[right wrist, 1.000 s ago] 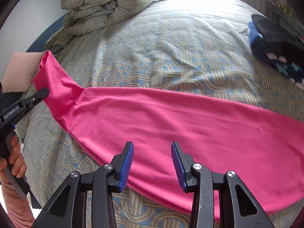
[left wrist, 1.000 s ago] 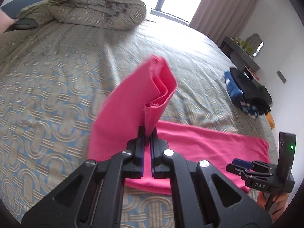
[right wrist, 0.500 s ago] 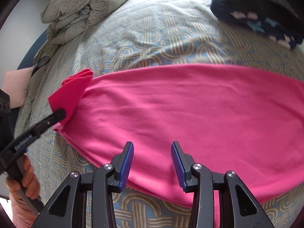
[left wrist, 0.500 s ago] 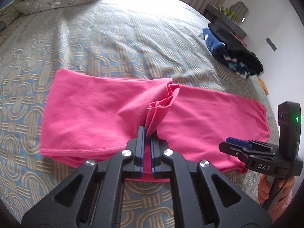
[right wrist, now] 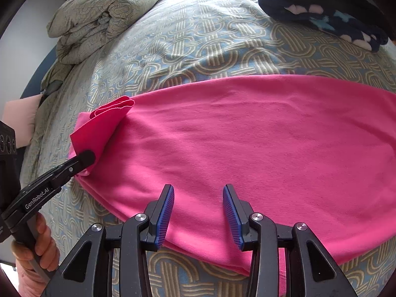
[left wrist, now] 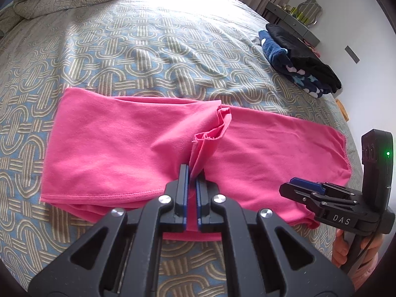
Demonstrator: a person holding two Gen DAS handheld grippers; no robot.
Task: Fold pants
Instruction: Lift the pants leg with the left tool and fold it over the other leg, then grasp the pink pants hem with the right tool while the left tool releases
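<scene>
The pink pants (left wrist: 118, 146) are a soft, matte knit with a stitched hem along the near edge and a gathered elastic waistband at the right end. They lie stretched across the bed (left wrist: 138, 47), folded over so that one layer rests on another. The bedspread is a woven jacquard of interlocking tan rings on blue, slightly rumpled beyond the garment.

The left hand-held gripper (left wrist: 192, 185) is black with blue ribbed pads, and its jaws are clenched on a bunched, pleated corner of the pants. This corner rises from the flat cloth into a small crumpled peak just ahead of the fingertips. In the right wrist view the same pinch shows at the left end of the garment, where the fabric rolls into a loose scroll.

The right hand-held gripper (right wrist: 198, 212) is released, its jaws set apart and hovering above the near edge of the pants, with pink cloth showing between the pads; whether they touch it is unclear.

A rolled quilt (right wrist: 99, 17) in the same pattern sits at the far end of the bed. A dark pile of clothes (left wrist: 299, 59), fleecy navy with pale shapes, lies well apart from the pants near the bed's right side.
</scene>
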